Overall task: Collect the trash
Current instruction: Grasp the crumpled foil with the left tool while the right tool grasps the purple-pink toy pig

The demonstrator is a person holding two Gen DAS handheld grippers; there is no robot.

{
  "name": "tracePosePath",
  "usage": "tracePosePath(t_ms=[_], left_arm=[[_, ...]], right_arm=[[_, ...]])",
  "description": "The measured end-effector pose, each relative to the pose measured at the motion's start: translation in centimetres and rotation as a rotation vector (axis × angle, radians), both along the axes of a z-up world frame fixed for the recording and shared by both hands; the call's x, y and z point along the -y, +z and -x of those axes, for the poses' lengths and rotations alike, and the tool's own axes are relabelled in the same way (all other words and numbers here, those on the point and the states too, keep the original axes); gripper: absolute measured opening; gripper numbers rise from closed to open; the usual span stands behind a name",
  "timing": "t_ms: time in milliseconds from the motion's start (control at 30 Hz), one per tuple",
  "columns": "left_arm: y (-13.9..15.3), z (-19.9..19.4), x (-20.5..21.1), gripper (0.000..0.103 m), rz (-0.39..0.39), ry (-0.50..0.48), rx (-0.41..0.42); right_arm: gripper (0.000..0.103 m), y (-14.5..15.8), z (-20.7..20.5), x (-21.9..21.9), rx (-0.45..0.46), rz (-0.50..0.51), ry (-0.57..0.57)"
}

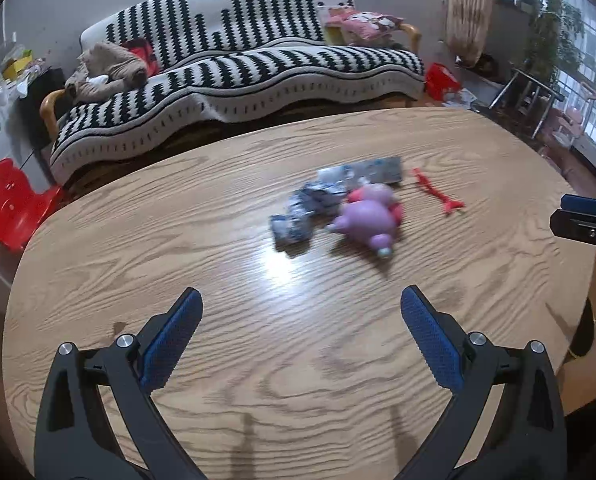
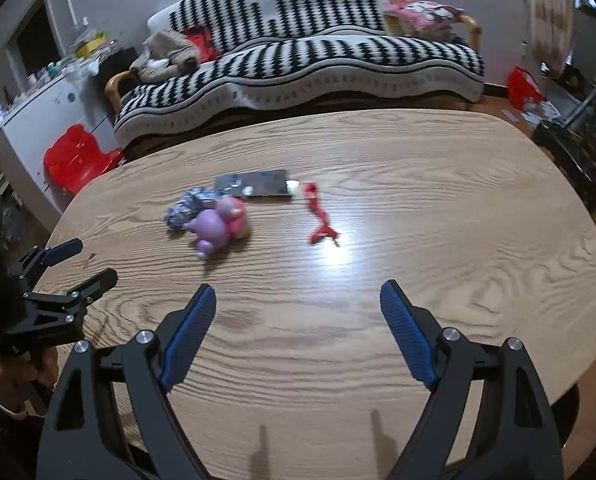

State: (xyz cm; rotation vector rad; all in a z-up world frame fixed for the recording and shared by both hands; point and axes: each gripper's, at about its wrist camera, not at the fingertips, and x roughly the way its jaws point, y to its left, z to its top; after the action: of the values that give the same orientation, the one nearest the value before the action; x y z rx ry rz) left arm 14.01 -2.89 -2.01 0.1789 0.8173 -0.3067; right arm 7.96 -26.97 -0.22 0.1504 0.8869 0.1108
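Wood-grain table [image 1: 258, 360], oval, carries every item listed; landmark for all positions is the purple toy [image 1: 368, 222], a rounded plastic figure with pink parts lying near the table's middle.

1. Crumpled blue-and-white wrappers [image 1: 304, 214]: touching the purple toy on its left side, in a small heap; details blurred.
2. Dark flat packet [image 1: 374, 170]: just behind the purple toy, toward the sofa, lying flat.
3. Red strip [image 1: 438, 192]: near the purple toy on its right, apart from it, thin and crinkled, flat on the wood.
4. Your left gripper [image 1: 300, 308]: nearer you than the purple toy, over bare wood; blue-padded fingers [image 1: 174, 340] spread wide, nothing between them.
5. Your right gripper [image 2: 298, 300]: also on the near side of the purple toy, slightly right of it; fingers [image 2: 190, 332] spread wide and empty.
6. Your left hand [image 2: 14, 380]: seen from the right wrist view, wrapped around the left gripper's handle, well left of the purple toy.
7. Striped sofa [image 1: 238, 68]: black-and-white cover, well behind the purple toy, beyond the table's far edge.
8. Red plastic chair [image 1: 10, 204]: on the floor, far left of the purple toy.
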Motion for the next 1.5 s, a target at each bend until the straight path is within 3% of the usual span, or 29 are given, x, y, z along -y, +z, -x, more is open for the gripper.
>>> tracePosePath(t_ms=[233,500,633,1000,1100,1167,1233,1500], left_arm=[[-2.2,-2.6,-0.8,0.096,-0.017,0.0,-0.033],[-6.0,-7.6,0.7,0.096,-0.075,-0.025,-0.086],[-6.8,-9.2,1.4,0.096,-0.067,-0.043,-0.096],[-7.5,-12.5,2.4,0.095,-0.066,-0.077,-0.078],[-7.4,-12.8,2.5,0.077,-0.025,-0.106,-0.088],[-7.2,-12.7,2.6,0.049,-0.026,-0.111,-0.077],[-7.0,-12.7,2.7,0.029,-0.035,-0.11,-0.082],[-6.8,-10.9,1.1,0.027,-0.011,-0.087,-0.102]], right_arm=[[0.081,-1.4,-2.1,-3.6,-0.017,0.043,0.071],[0.081,-3.2,-4.6,-4.9,-0.058,0.065,0.104],[0.081,-4.1,-6.1,-5.6,-0.067,0.082,0.138],[0.081,-6.1,-10.5,-7.0,-0.09,0.007,0.188],[0.081,-6.6,-11.5,-6.9,-0.103,-0.019,0.18],[0.081,-6.8,-12.1,-6.7,-0.107,-0.032,0.168],[0.081,-6.9,-12.5,-6.7,-0.111,-0.047,0.16],[0.081,-8.1,-14.2,-9.2,-0.132,-0.017,0.178]])
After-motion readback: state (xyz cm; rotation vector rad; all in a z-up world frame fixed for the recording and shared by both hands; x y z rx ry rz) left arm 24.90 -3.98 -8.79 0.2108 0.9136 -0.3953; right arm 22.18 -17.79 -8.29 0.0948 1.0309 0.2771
